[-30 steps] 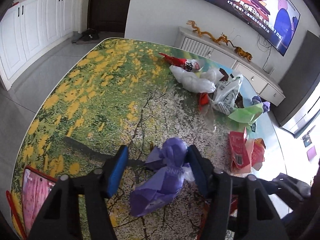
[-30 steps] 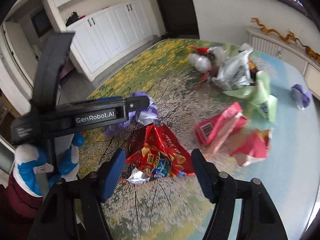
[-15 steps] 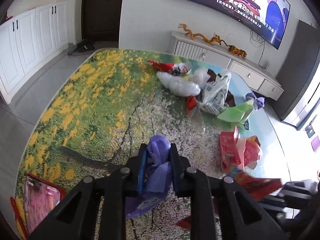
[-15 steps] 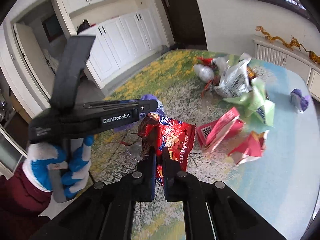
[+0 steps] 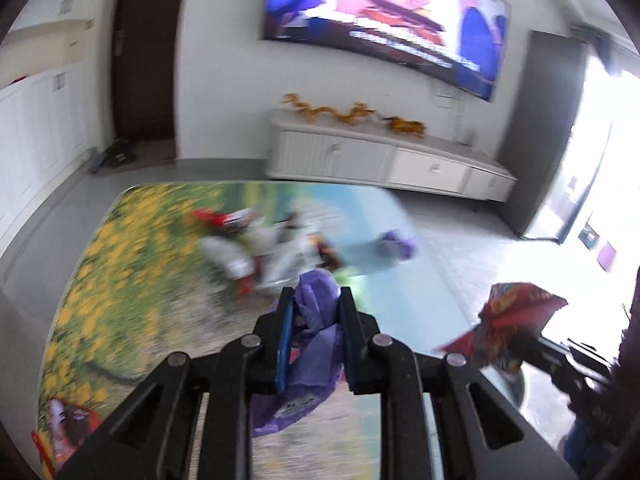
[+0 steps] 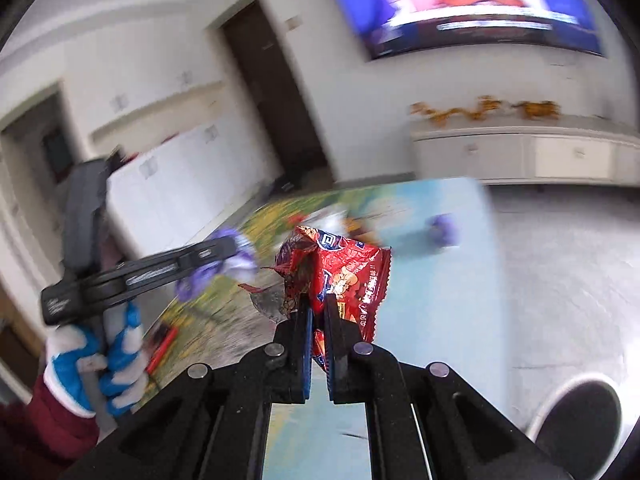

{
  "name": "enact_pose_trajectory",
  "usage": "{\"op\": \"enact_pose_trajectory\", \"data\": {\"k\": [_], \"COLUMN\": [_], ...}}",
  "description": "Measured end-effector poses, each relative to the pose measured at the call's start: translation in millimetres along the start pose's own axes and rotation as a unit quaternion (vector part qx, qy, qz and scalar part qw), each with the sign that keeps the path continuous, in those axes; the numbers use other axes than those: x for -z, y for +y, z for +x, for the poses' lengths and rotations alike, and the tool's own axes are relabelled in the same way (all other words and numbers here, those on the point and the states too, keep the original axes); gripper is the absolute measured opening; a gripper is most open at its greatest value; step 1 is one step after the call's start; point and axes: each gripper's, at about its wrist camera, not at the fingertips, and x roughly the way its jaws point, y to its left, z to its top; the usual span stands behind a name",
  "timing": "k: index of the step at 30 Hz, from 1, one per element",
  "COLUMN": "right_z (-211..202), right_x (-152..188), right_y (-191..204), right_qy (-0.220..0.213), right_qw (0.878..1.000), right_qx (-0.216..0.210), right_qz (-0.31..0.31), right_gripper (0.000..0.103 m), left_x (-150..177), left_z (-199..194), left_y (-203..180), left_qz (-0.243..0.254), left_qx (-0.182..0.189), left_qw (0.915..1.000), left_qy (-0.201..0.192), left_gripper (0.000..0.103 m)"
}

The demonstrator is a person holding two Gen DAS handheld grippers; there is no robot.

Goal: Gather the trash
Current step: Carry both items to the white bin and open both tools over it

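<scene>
My left gripper (image 5: 316,300) is shut on a crumpled purple plastic bag (image 5: 308,356) and holds it up above the flower-print table (image 5: 132,280). My right gripper (image 6: 317,308) is shut on a red snack wrapper (image 6: 340,276), lifted off the table; the wrapper also shows in the left wrist view (image 5: 512,324). The left gripper with the purple bag appears at the left of the right wrist view (image 6: 236,260). A blurred pile of white, red and green trash (image 5: 264,252) lies on the far part of the table.
A small purple wad (image 5: 396,244) lies near the table's far right edge. A red and pink packet (image 5: 64,428) sits at the near left corner. A white TV cabinet (image 5: 384,160) stands beyond the table. A dark shoe (image 6: 576,412) is on the floor at right.
Both grippers have risen from the table with their trash and tilted up, so the room and TV fill the views. The frames are now motion-blurred.
</scene>
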Motion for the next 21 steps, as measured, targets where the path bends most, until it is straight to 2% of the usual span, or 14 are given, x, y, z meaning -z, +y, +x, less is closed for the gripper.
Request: {"op": "enact_pose_trajectory", "data": {"k": [3, 5, 7, 12, 15, 21], "right_z": [-32, -49, -63, -89, -97, -92], "right_x": [4, 12, 18, 47, 68, 115], "right_y": [-36, -61, -84, -153, -199, -269], "right_qy": [-0.022, -0.030, -0.035, -0.029, -0.009, 0.040], "right_qw": [0.997, 0.991, 0.984, 0.955, 0.934, 0.903], "right_qx": [0.062, 0.117, 0.152, 0.243, 0.283, 0.314], "right_qz": [0.037, 0.060, 0.087, 0.168, 0.219, 0.291], "right_gripper": [0.005, 0.005, 0.005, 0.005, 0.006, 0.007], "left_x": [-8, -11, -13, -9, 0, 34], "left_z": [9, 17, 26, 57, 88, 147], "left_y": [-46, -77, -107, -192, -237, -314], "left_qz": [0.031, 0.051, 0.067, 0.120, 0.143, 0.181], "left_qx": [0.041, 0.067, 0.090, 0.146, 0.171, 0.191], "left_qw": [0.9987, 0.9963, 0.9934, 0.9803, 0.9704, 0.9516], "left_qy": [0.007, 0.015, 0.025, 0.058, 0.093, 0.159], "left_gripper": [0.019, 0.019, 0.019, 0.020, 0.020, 0.020]}}
